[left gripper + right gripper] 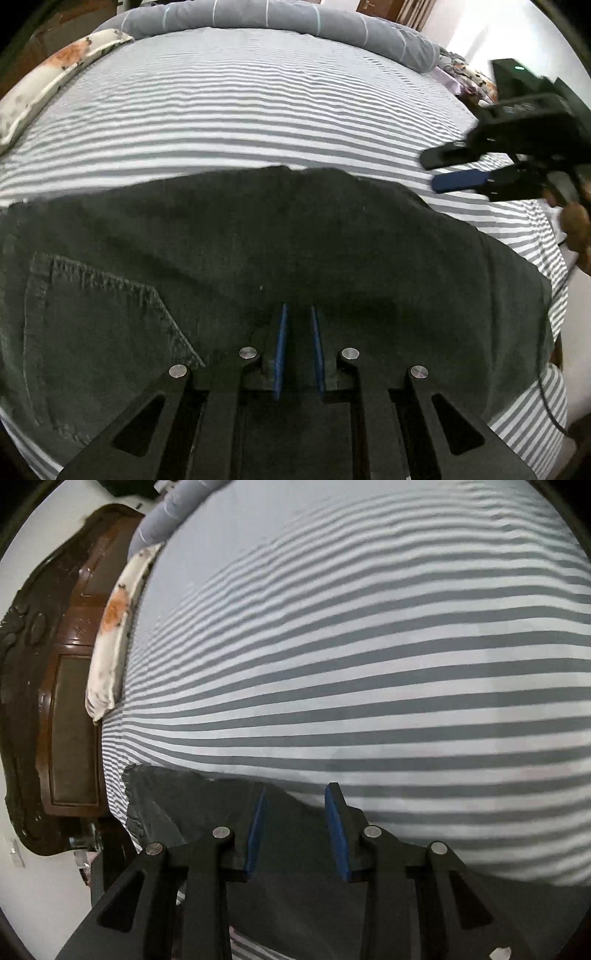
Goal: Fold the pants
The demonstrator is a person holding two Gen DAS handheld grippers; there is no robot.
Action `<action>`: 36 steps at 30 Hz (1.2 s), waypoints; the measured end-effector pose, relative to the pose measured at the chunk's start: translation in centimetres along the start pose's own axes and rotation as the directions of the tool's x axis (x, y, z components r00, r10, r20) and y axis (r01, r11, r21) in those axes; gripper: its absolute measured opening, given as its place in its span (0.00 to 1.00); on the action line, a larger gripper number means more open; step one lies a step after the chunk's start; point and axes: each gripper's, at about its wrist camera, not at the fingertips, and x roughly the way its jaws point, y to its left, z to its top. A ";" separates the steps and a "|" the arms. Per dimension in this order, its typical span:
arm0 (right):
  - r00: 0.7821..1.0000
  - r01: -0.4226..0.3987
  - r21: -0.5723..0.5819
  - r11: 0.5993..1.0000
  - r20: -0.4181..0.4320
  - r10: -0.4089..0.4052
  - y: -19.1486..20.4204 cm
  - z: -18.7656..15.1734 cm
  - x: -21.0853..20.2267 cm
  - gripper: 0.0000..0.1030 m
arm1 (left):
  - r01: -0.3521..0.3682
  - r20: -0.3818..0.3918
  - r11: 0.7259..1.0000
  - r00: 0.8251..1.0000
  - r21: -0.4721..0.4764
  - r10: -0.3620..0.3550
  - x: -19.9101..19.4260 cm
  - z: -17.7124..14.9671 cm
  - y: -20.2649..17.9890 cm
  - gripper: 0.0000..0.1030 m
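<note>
Dark pants spread flat across lower frame on striped bedsheet (pocket at lower left). Left gripper narrowly parted above fabric, gripping nothing. Right gripper wide apart, empty, over pants' edge.

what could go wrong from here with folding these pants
1. The left gripper sits over the middle of the dark pants with a narrow gap; closing here would likely pinch one layer and bunch it.
2. The right gripper is open over the pants' far edge, so it may also catch the striped bedsheet.
</note>
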 end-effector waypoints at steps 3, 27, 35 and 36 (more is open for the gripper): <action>0.998 -0.042 0.008 0.999 -0.043 0.043 0.1 -0.5 1.5 0.30 | 0.017 0.004 1.000 1.000 -0.007 -0.017 0.1 -0.1 0.6 0.14; 0.965 -0.255 -0.214 0.943 -0.123 0.233 4.5 -6.0 5.1 0.46 | 0.071 0.029 0.995 0.997 -0.075 -0.069 -0.5 -0.7 3.0 0.14; 0.908 -0.404 -0.018 0.915 -0.128 0.399 5.2 -0.9 7.4 0.60 | 0.077 0.032 0.994 0.997 -0.074 -0.075 -0.4 -0.6 3.1 0.14; 0.905 -0.416 -0.010 0.909 -0.101 0.413 5.2 -0.2 6.8 0.60 | 0.076 0.034 0.994 0.997 -0.072 -0.074 -0.4 -0.7 3.2 0.14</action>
